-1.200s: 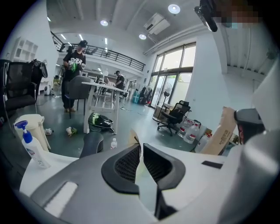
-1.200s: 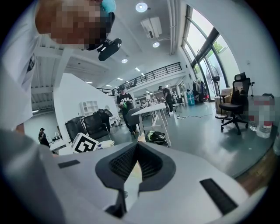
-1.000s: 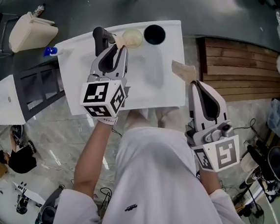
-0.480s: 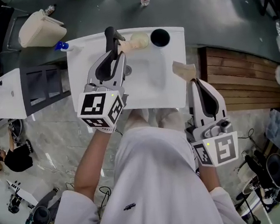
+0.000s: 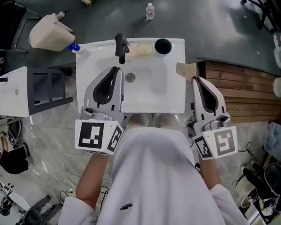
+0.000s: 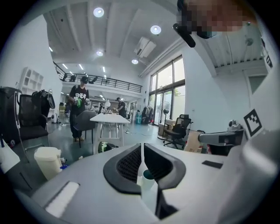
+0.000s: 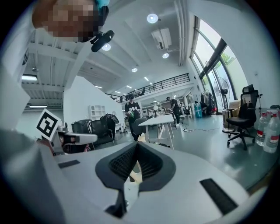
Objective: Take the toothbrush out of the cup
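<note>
The cup (image 5: pixel 163 46) stands at the far right corner of the white sink (image 5: pixel 168 94) and shows as a dark round mouth from above. In the left gripper view it is a white cup (image 6: pixel 147 178) with a dark inside, seen through the slit under the jaws. I cannot make out a toothbrush in any view. My left gripper (image 5: pixel 116 70) hovers over the basin's left side, short of the black tap (image 5: pixel 120 47), jaws together and empty. My right gripper (image 5: pixel 197 80) is shut at the sink's right edge, just behind a tan object (image 5: pixel 186 69).
A cream soap-like lump (image 5: pixel 144 48) lies between the tap and the cup. The drain (image 5: pixel 130 77) sits mid-basin. A wooden platform (image 5: pixel 237 90) is to the right, a grey shelf unit (image 5: pixel 34 90) to the left, and a beige bin (image 5: pixel 49 33) beyond.
My left gripper has drawn back from over the tap and the cream lump toward the near side of the basin. The right gripper has kept its place beside the tan object.
</note>
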{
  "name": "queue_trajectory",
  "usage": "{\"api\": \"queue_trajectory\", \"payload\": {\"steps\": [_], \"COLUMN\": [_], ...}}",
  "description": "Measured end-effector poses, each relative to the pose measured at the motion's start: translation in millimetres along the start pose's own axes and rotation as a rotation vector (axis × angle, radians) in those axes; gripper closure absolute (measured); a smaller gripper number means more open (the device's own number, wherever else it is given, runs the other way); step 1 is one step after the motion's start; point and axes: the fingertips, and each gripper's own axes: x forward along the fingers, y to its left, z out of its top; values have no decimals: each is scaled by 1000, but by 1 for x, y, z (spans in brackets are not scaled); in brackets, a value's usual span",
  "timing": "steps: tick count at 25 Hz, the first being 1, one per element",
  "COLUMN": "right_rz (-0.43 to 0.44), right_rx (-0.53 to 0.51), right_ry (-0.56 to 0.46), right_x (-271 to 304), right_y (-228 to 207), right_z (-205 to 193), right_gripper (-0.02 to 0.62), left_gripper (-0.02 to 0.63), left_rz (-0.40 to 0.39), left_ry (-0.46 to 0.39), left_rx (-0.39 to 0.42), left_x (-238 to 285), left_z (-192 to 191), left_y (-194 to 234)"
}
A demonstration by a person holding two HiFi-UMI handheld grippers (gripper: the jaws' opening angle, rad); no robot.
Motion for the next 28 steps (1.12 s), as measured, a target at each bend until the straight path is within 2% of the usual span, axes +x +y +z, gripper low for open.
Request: {"api": "queue_trajectory", "payload": {"steps": [7, 12, 21, 28], "right_rz": [2, -2, -16, -3], "right_rx": [-36, -60, -72, -86], "right_ry": [-25, -37, -43, -48], "right_x": [-15, -21, -31, -23], "right_y": [13, 19, 19, 19], "right_z": [11, 16, 20, 21], "right_gripper": [589, 589, 590, 589], "left_gripper": [592, 599, 601, 601], "left_rz": [7, 2, -36, -41], "left_ry": [-59, -51, -44, -34], "left_rx": [3, -53, -49, -53], "left_x": [-47, -64, -74, -72], "left_z": [20, 12, 6, 9], "left_y": [-10, -14, -34, -33]}}
